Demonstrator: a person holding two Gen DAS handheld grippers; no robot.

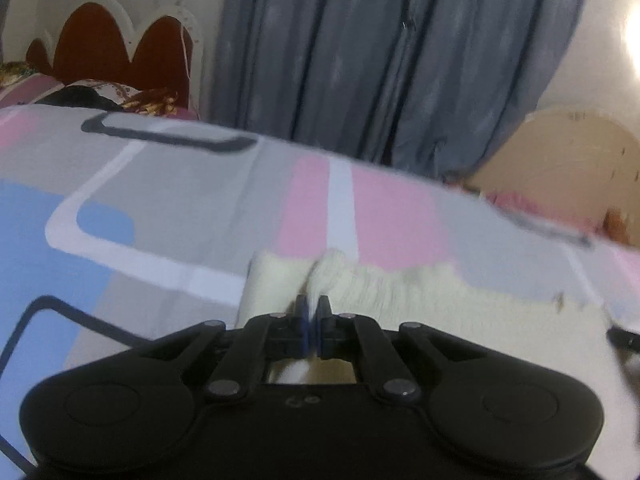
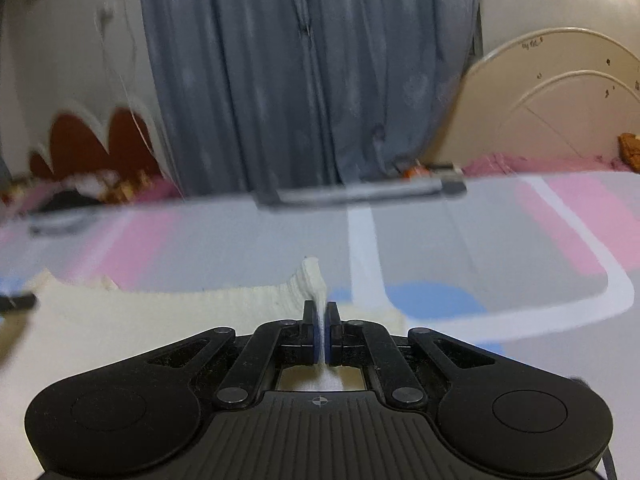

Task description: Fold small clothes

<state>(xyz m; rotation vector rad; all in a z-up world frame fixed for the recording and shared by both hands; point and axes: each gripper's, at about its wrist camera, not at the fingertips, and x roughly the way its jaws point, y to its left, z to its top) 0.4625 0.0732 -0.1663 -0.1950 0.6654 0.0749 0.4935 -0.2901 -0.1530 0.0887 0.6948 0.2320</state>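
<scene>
A small cream knitted garment (image 1: 420, 296) lies on the patterned bedsheet (image 1: 168, 184). My left gripper (image 1: 313, 308) is shut on a pinched edge of the garment, near its left end. In the right wrist view the same cream garment (image 2: 168, 312) spreads to the left, and my right gripper (image 2: 321, 312) is shut on a raised fold of its edge. The other gripper's dark fingertip (image 2: 18, 302) shows at the far left edge. Both views are blurred.
The bedsheet (image 2: 460, 240) has pink, blue, grey and white blocks. Grey-blue curtains (image 1: 380, 52) hang behind the bed. A red scalloped headboard (image 1: 116, 48) with pillows stands at the far left, and a cream footboard (image 2: 560, 100) at the right.
</scene>
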